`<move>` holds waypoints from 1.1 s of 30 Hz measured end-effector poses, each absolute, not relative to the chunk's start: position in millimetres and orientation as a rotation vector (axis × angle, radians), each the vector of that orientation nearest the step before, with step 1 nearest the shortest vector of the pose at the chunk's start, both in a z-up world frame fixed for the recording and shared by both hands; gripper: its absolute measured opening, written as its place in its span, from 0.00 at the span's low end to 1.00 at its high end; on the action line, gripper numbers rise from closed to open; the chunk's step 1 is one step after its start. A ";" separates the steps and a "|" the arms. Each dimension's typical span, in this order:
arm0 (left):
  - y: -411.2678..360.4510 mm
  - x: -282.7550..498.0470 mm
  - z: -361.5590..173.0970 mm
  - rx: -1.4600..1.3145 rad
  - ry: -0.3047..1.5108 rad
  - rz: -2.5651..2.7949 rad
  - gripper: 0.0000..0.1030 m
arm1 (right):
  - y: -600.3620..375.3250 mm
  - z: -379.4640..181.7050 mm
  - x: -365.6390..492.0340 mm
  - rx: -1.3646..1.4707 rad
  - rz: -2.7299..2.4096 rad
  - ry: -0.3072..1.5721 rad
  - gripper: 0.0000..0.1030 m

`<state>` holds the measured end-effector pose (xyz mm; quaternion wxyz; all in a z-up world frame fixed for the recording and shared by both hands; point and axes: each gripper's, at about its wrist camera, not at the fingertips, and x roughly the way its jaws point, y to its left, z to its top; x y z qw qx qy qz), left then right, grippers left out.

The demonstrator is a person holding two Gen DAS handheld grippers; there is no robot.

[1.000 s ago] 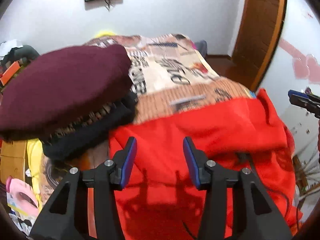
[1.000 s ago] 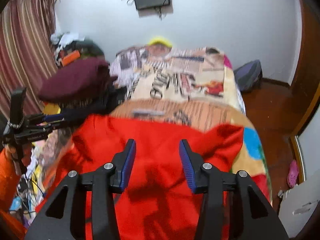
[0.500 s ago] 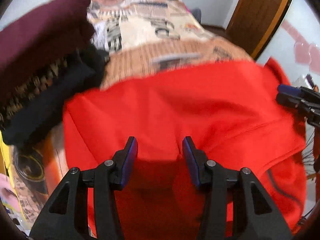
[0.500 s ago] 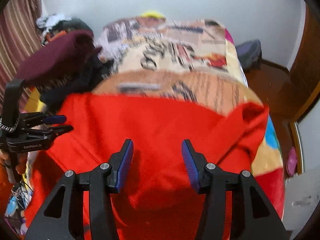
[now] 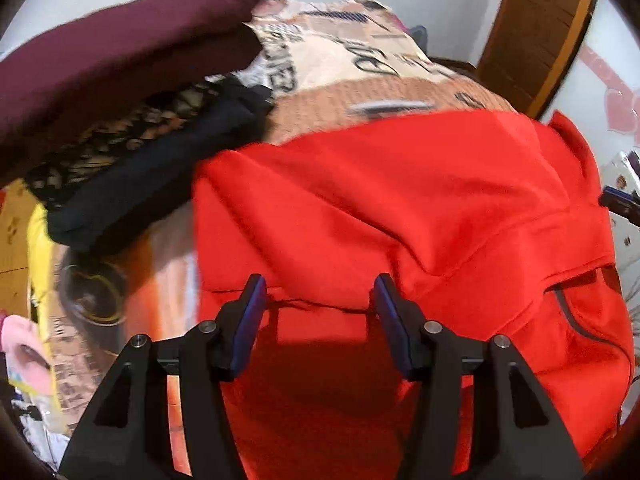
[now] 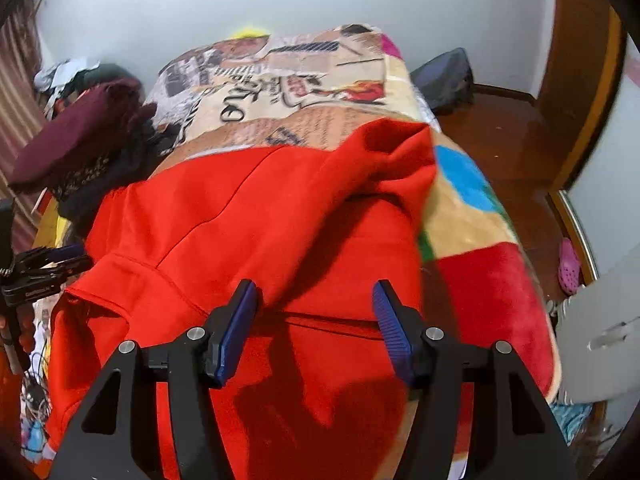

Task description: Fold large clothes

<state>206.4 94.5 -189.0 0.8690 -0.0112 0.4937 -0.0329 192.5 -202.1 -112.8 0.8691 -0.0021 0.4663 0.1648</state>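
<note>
1. the large bright red fleece garment lies spread on the patchwork printed blanket of the bed, one fold laid over; by the look of it, this fold is being let go.
2. next calls for backing clear, then finding a fresh edge.
3. the left gripper is opening its jaws, about half wide, red cloth between but unpinched.
4. the right gripper is opening likewise, the folded hem between its pads, not clamped.

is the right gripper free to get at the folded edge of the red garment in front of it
Probably yes. The right gripper has its jaws opening with nothing pinched, and the red garment has its folded edge lying just past the fingertips on the bed. Nothing sits between them.
</note>
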 end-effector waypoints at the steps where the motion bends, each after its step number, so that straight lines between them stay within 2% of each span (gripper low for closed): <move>1: 99.5 205.4 -185.4 -0.032 1.023 -0.057 0.53 | -204.7 -108.9 192.2 0.000 0.335 0.965 0.54; 5: 126.8 204.8 -166.1 -0.096 0.965 0.023 0.57 | -210.6 -93.9 194.8 0.028 0.312 0.917 0.55; 13: 174.1 221.9 -162.0 -0.263 0.934 0.141 0.61 | -211.3 -81.2 218.8 0.144 0.285 0.845 0.77; 28: 190.8 265.2 -253.3 -0.593 1.101 0.013 0.61 | -244.9 -153.6 262.5 0.444 0.258 1.072 0.77; 29: 188.0 266.6 -258.4 -0.603 1.108 -0.003 0.62 | -245.4 -155.4 263.4 0.453 0.265 1.079 0.77; 31: 185.7 266.7 -264.4 -0.636 1.099 -0.018 0.70 | -245.6 -164.1 264.7 0.491 0.289 1.102 0.77; 33: 186.7 266.5 -269.4 -0.681 1.095 -0.033 0.72 | -245.5 -168.1 264.8 0.509 0.295 1.103 0.77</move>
